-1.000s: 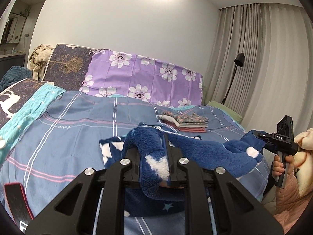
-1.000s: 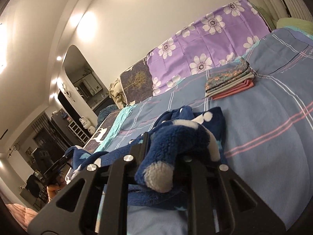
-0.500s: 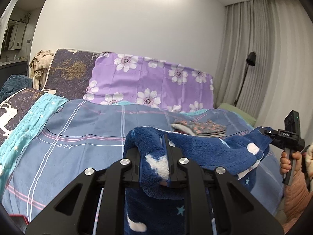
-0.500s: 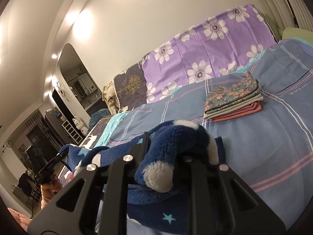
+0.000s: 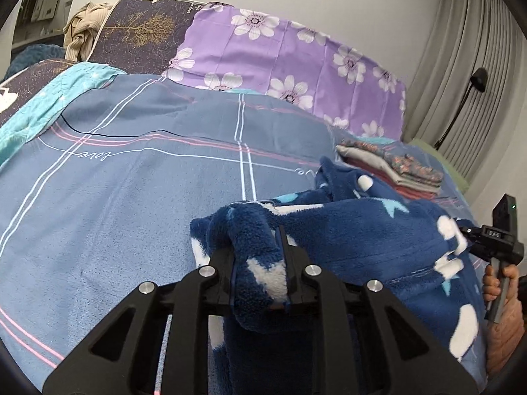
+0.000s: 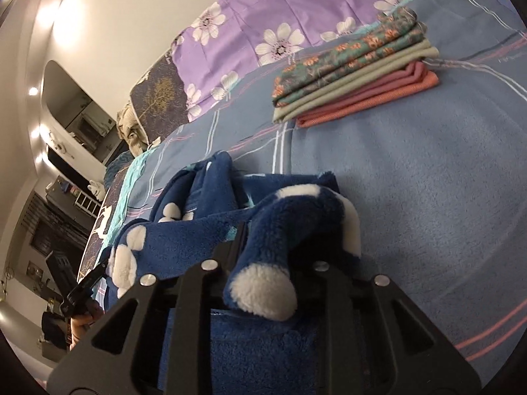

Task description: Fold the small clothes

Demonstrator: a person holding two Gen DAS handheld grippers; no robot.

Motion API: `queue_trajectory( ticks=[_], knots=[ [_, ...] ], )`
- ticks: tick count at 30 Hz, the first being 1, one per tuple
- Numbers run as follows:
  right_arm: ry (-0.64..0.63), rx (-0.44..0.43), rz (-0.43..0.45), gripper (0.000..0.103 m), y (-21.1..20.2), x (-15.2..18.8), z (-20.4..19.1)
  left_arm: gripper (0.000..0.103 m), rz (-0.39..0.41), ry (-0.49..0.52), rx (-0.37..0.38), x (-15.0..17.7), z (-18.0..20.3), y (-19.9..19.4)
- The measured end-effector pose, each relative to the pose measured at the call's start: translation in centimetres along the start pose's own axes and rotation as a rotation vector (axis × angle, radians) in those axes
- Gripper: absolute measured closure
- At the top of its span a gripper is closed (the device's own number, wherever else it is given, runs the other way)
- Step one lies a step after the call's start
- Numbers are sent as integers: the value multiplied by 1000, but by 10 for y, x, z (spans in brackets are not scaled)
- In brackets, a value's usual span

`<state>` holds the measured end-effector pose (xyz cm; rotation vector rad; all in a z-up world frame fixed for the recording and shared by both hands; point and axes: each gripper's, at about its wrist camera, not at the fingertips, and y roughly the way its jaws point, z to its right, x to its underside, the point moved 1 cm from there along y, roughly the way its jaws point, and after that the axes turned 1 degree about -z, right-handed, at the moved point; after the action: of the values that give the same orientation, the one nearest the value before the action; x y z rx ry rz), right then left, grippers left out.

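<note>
Bedsheet [image 5: 131,197] script reads, perhaps, "love"; inverted.

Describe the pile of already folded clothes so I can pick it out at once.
On the blue plaid bedspread, look just in front of the purple flowered cover. The folded stack lies flat there, clear of the fluffy navy garment: floral piece on top, grey-green in the middle, salmon pink at the bottom.

1 blue fleece garment [image 5: 346,230] w/ white spots, bunched on the bed [image 5: 131,197]; 1 stack of folded clothes [image 6: 355,75] at 1 o'clock from it, 3 pieces: floral, grey-green, coral; 2 grippers; 1 purple floral cover [image 5: 290,65]; 1 floor lamp [image 5: 477,79].
</note>
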<state>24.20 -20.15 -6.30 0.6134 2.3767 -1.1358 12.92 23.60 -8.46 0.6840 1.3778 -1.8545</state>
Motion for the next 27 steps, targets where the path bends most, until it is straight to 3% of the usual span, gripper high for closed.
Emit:
queue_trajectory(
  ticks=[3,7,9,12,14,17,20,22,24,27],
  knots=[
    [-27,-10,-4,57,-8,4,-6,77,1,2,13,2,2,-5],
    [-159,24,13,51,-30,12,-23,62,10,23,19,6,8,-22],
    [-284,118,36,46,-42,19,-32,47,8,47,2,12,10,-35],
    [-451,256,52,37,-55,31,-32,36,12,117,-52,21,10,-53],
    [-514,341,35,34,-55,36,-28,29,4,178,-106,27,11,-60],
    [-577,427,-4,33,-43,39,-22,28,-41,278,-176,32,14,-56],
    [-626,421,-22,32,-25,36,-24,28,-73,376,-239,29,17,-36],
    [-647,390,-5,31,-12,25,-30,28,-60,426,-241,16,20,-20],
    [-626,354,18,31,-6,12,-32,28,-32,410,-212,-5,17,-8],
    [-525,231,67,31,-2,-16,-29,28,23,343,-114,-35,8,1]
  ],
)
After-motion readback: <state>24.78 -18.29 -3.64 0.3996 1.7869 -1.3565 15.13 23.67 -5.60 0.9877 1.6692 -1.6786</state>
